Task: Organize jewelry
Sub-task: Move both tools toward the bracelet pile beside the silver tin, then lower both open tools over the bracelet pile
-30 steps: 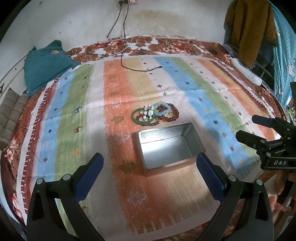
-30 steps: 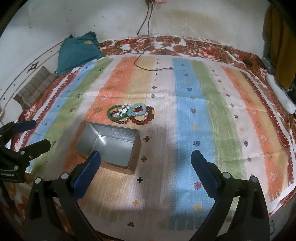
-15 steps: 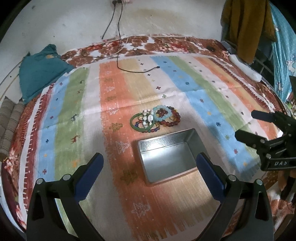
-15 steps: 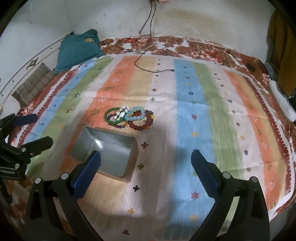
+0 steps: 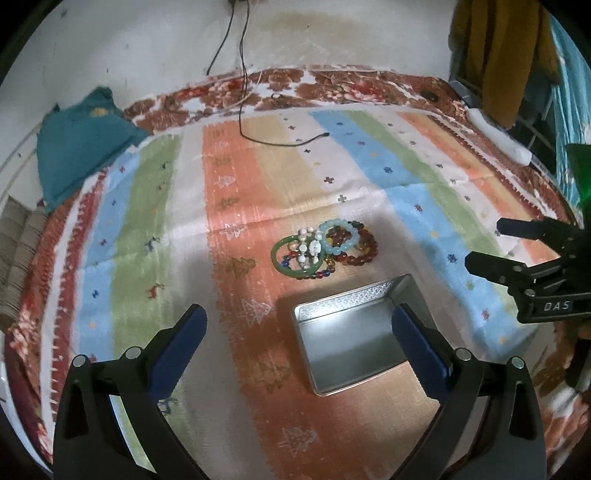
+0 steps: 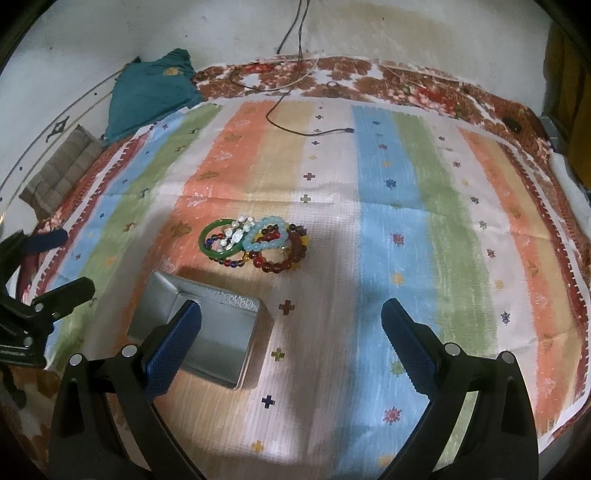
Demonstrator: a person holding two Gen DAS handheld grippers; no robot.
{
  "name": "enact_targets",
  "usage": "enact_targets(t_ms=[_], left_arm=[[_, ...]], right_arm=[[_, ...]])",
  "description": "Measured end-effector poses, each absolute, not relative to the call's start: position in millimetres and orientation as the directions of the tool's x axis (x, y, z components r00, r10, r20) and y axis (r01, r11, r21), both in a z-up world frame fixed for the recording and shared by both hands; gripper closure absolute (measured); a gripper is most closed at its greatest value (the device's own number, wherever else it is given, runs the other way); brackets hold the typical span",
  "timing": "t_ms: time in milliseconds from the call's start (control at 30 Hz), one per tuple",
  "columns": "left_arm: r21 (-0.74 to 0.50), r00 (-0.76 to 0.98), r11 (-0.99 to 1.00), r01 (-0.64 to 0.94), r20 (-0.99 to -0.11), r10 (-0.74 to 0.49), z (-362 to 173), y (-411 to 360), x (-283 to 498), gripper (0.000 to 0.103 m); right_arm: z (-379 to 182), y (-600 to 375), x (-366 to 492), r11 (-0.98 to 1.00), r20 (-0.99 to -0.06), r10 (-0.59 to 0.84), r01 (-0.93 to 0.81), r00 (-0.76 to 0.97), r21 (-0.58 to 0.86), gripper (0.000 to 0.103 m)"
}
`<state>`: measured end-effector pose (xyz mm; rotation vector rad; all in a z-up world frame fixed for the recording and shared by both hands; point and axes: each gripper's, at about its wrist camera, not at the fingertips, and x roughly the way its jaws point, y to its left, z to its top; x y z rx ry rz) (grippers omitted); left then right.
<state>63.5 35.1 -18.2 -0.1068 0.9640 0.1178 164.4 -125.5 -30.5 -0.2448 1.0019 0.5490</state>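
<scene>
A striped cloth in orange, green, blue, tan and white bands, dotted with small crosses and tree shapes, covers most of the bed. Under it a floral bedsheet in brown, red and white shows along the far edge. A teal pillow lies at the far left corner, with a folded checked blanket just nearer on the left. A dark cable hangs down the stained pale wall and trails onto the cloth. At the far right, a mustard garment hangs, and a white power strip lies along the right edge of the bed.
</scene>
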Motion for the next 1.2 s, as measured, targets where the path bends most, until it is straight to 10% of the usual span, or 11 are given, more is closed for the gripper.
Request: enact_targets(t_ms=[1200], left_arm=[[0.023, 0.473, 0.998, -0.061, -0.88, 0.049, -63, 44, 143, 0.006]], right_arm=[[-78, -79, 246, 0.841, -0.892, 0.29, -0.537, 0.347, 0.065, 0.004]])
